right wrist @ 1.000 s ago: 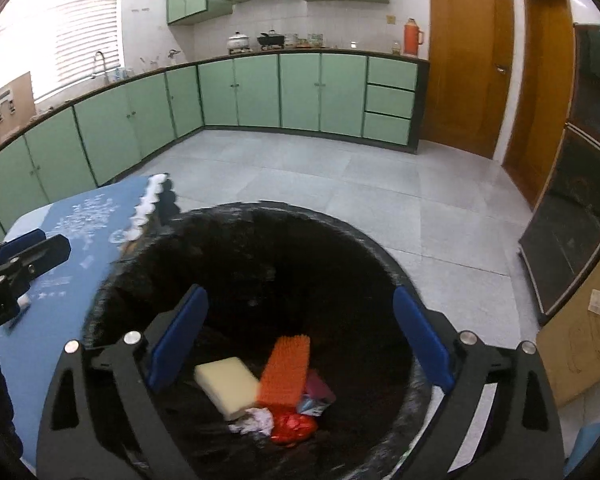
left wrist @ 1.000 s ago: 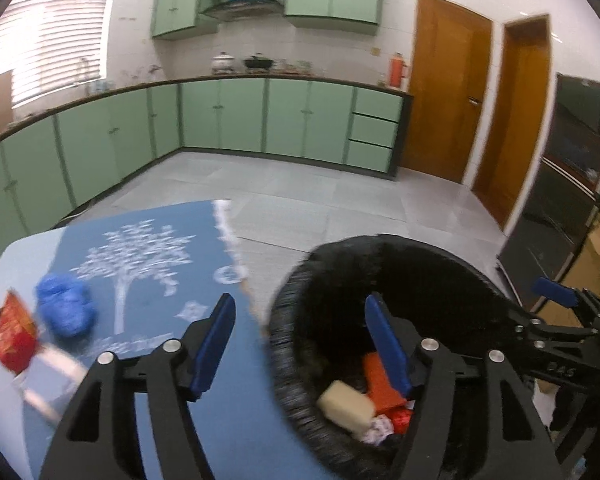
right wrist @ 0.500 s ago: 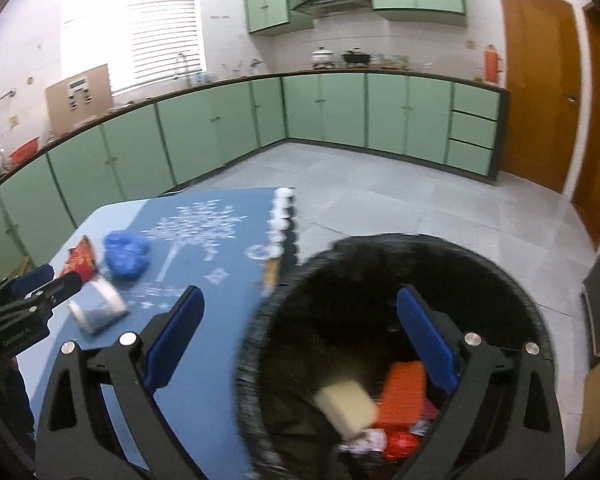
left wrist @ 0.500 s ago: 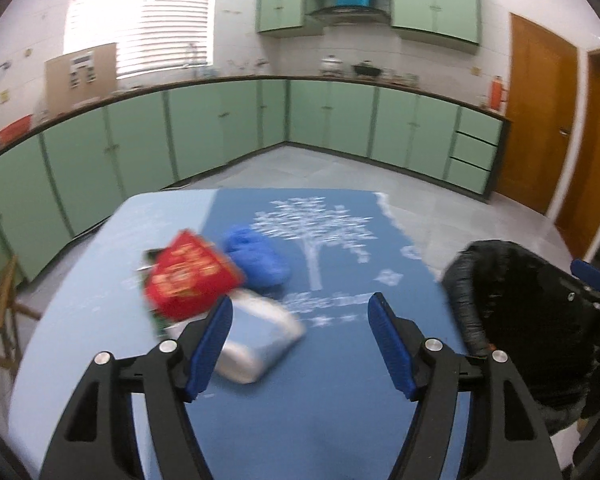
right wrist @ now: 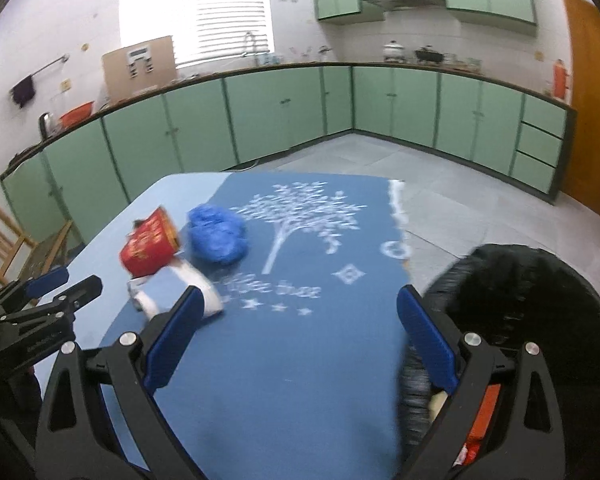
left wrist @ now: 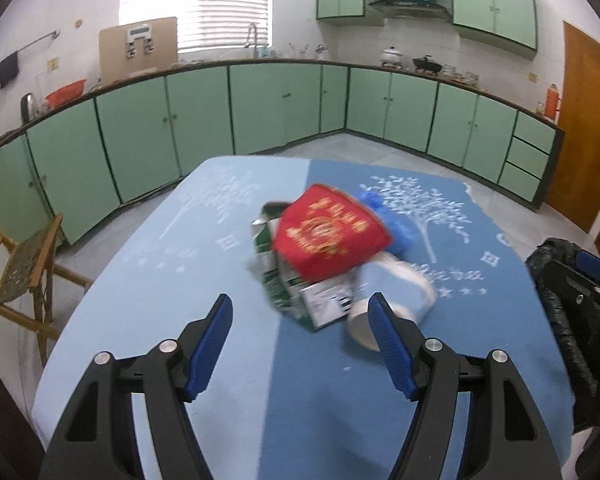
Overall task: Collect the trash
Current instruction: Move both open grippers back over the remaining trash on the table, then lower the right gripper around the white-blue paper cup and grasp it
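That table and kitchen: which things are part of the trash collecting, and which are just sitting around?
Part of the job:
- red cup
- crumpled blue bag
- green and white carton
- white tape roll
- black-lined trash bin

Just lying about:
- wooden chair
- cardboard box on the counter
- pots on the counter
- red thermos
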Available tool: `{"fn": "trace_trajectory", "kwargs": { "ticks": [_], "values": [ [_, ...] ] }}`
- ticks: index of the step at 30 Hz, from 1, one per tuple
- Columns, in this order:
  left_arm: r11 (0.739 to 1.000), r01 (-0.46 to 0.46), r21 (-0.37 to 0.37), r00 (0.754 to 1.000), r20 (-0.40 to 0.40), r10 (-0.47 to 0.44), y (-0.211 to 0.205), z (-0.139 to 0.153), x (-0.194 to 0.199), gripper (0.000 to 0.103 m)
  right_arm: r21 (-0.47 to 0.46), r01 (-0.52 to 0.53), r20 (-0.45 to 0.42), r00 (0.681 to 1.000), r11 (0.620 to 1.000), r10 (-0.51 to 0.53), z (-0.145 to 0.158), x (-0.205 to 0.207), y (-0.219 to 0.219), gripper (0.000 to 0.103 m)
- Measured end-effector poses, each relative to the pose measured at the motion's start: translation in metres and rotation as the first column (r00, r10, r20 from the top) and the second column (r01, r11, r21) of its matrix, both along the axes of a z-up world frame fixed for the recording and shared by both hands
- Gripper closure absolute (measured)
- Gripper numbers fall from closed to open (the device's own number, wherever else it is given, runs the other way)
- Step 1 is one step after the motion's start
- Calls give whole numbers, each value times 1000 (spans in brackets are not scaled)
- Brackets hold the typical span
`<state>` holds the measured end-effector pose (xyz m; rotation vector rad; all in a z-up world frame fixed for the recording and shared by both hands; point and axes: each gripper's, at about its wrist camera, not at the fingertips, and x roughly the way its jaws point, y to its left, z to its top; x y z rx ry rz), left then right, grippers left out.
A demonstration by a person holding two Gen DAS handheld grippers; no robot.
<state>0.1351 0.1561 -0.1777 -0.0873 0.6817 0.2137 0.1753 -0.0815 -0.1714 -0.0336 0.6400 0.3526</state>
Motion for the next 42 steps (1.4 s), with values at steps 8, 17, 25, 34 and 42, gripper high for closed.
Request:
{"fn": "trace_trajectory", "kwargs": {
  "ticks": [8,17,25,34,42],
  "values": [
    [1000,-30,-10,999,-31,29,24,-15,-1,34,-1,-82,-50,995,997,82,-20,7,50,9],
    [998,-59,-23,997,-46,58,47,-21,-3,34,-35,-147,-106,984,988,143,-46,8,98,9],
    [998,-54,-43,998,-47,52,50,-24,-1,34,-81,-131,-139,983,988,119,-57,16,108,9],
    [997,-44,-63,998,-49,41,46,-26,2,34,-150,-60,-136,990,987,40,-58,26,82,9],
    [996,-46,-75,998,-57,42,45,-29,2,34,-141,64,-148,985,988,-85,-57,37,39,9]
  ]
}}
